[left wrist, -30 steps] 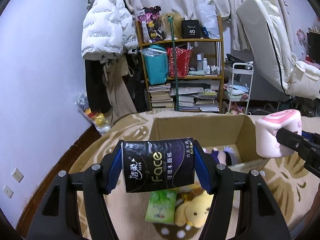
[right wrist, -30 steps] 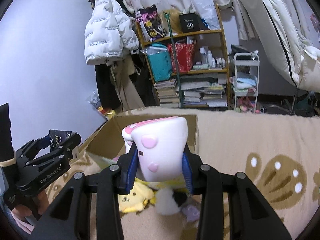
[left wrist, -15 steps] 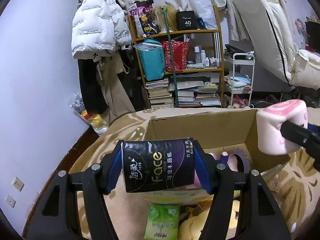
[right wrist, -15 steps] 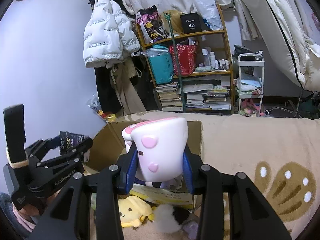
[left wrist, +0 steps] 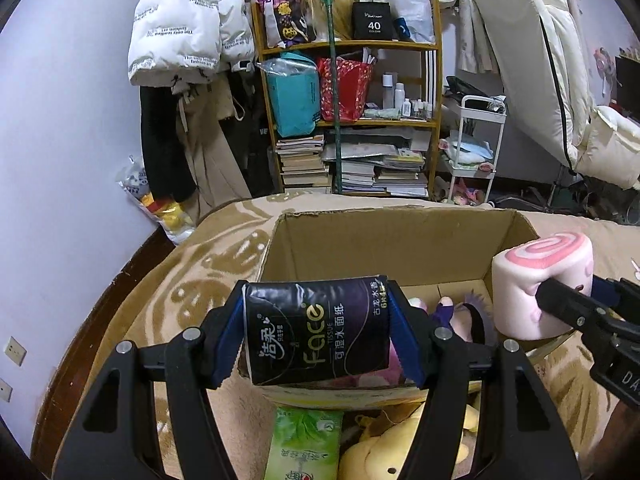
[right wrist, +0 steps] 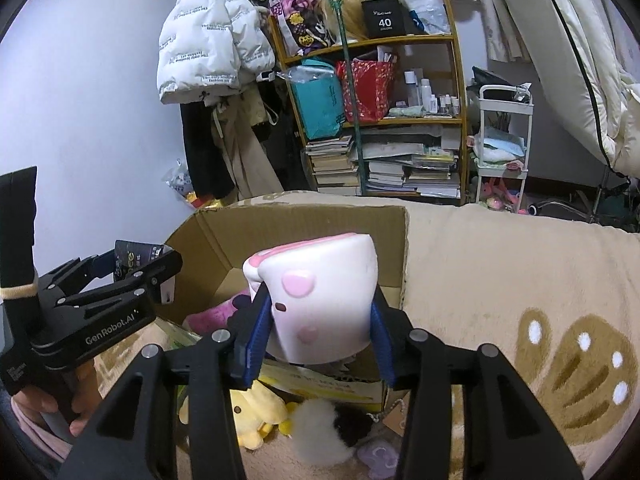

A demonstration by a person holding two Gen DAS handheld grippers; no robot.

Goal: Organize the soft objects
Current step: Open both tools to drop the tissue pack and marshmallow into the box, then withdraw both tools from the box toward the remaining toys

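My left gripper is shut on a black tissue pack and holds it over the near edge of an open cardboard box. My right gripper is shut on a pink-and-white swirl roll plush, held over the box's near wall. The roll plush also shows in the left wrist view at the box's right side. Purple and pink plush toys lie inside the box.
A green wet-wipe pack and a yellow plush lie on the beige blanket in front of the box. A white-and-black pom-pom lies near the yellow plush. A bookshelf and hanging coats stand behind.
Both grippers have moved forward with their objects, from in front of the box to over its near edge. Grips unchanged.
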